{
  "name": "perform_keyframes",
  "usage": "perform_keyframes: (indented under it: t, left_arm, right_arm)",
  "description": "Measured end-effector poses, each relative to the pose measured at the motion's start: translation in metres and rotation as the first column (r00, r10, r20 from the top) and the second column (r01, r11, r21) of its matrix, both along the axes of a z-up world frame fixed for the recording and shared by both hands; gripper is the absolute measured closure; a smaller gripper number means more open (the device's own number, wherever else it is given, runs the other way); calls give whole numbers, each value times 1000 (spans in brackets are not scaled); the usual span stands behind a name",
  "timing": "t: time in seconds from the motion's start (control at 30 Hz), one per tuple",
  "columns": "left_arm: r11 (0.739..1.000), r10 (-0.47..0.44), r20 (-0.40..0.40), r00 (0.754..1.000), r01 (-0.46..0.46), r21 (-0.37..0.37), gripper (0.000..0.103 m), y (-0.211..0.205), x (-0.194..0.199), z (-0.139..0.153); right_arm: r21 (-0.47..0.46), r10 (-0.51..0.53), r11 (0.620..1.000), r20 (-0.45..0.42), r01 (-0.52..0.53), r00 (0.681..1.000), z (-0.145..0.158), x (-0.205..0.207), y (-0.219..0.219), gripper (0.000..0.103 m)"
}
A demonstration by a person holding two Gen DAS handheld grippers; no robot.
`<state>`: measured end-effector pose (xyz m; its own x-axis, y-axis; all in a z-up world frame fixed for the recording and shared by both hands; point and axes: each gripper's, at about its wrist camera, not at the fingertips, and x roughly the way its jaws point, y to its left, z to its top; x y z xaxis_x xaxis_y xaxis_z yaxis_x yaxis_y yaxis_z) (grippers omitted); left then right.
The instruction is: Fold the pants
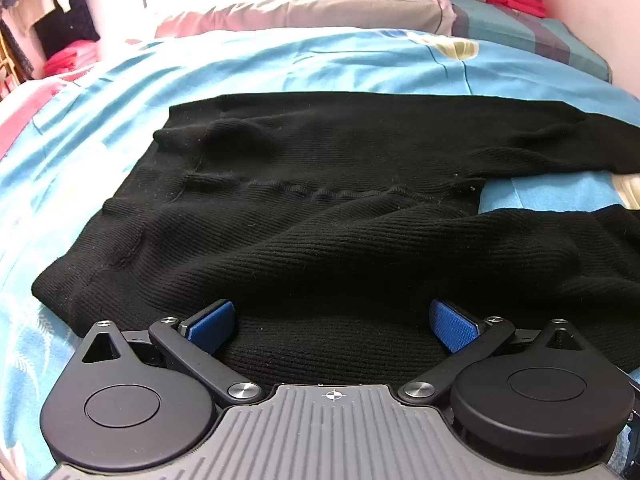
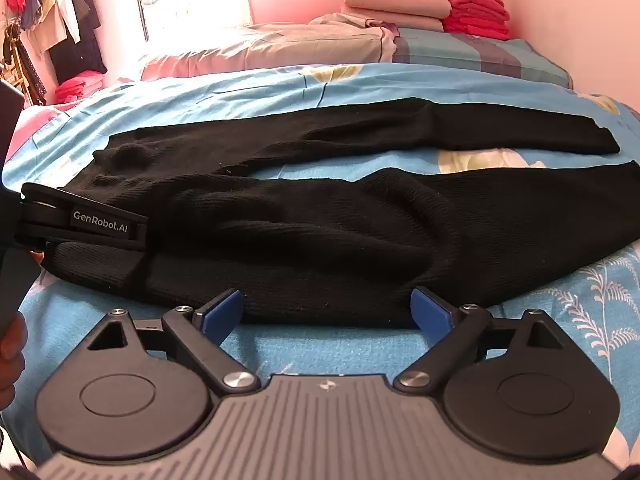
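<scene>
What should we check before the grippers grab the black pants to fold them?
1. Left gripper open: ok, pads spread wide.
2. Right gripper open: ok.
3. Cloth between the left gripper's blue pads: ok, the black pants lie between them.
4. Cloth between the right gripper's pads: cannot tell, they sit right at the near leg's edge.
5. Pants flat: not ok, the near leg is bunched and the legs lie apart.
6. Room on the blue bedspread: ok.

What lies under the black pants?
The blue floral bedsheet lies under the pants, showing around them and between the legs. Anything directly beneath the fabric is covered.
</scene>
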<state>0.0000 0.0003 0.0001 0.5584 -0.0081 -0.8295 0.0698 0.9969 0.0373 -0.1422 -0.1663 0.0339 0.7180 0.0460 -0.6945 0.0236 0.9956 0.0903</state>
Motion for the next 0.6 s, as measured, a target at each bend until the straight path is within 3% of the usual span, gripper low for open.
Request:
perform_keyframes:
  t: [0.6]
  left_arm:
    - [1000,-1,2,1000,1,5,0,0,0,0]
  right_arm:
    - [-15,-2,1000,-1,2,1000,-2,1,5,7]
